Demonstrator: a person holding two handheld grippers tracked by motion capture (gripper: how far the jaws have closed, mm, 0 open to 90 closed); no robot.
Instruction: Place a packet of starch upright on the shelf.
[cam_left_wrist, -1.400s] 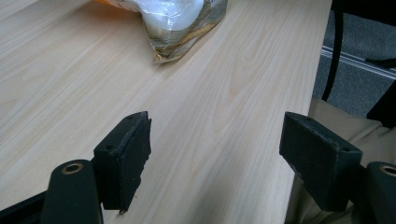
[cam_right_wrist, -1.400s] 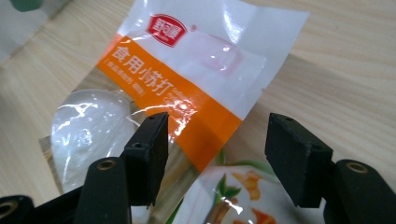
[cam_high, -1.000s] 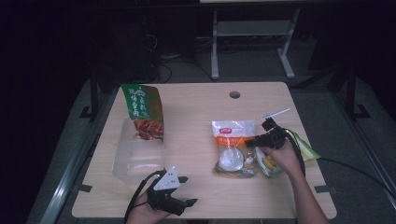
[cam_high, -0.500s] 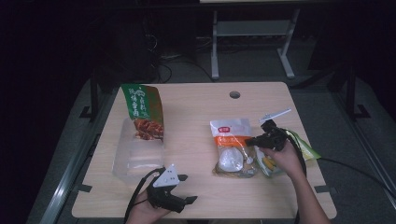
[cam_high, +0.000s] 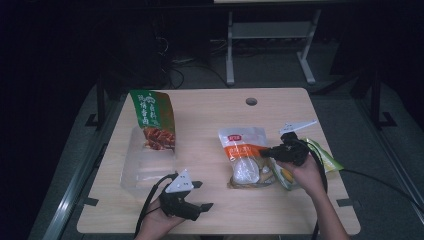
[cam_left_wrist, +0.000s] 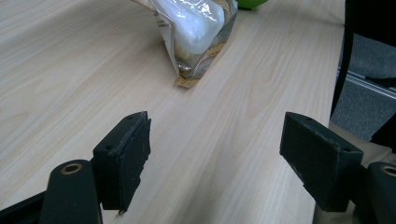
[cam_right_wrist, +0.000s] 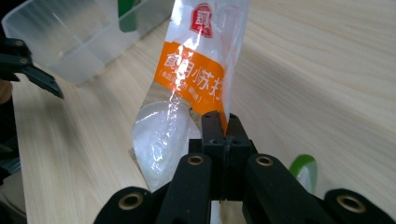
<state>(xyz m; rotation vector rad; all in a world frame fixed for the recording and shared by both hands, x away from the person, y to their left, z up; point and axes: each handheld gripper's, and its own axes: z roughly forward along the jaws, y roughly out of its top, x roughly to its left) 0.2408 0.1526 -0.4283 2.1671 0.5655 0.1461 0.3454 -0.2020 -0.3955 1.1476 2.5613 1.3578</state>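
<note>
On the right half of the pale wood-grain table (cam_high: 210, 125) my right gripper (cam_high: 266, 152) is pinching the edge of a glossy orange-and-clear snack bag (cam_high: 242, 150). My right gripper view is showing what the high view is hiding: the jaws are meeting flat on the crinkled film (cam_right_wrist: 205, 79), and a round white cake is shining through it. At the near left edge I am holding my left gripper (cam_high: 200, 195) with its jaws spread wide over bare wood; its own view is showing matte pads (cam_left_wrist: 133, 149) and a second clear packet's sealed corner (cam_left_wrist: 196, 32). Far left, a green pouch (cam_high: 154, 117) is leaning in a frosted plastic tub (cam_high: 145, 167)
</note>
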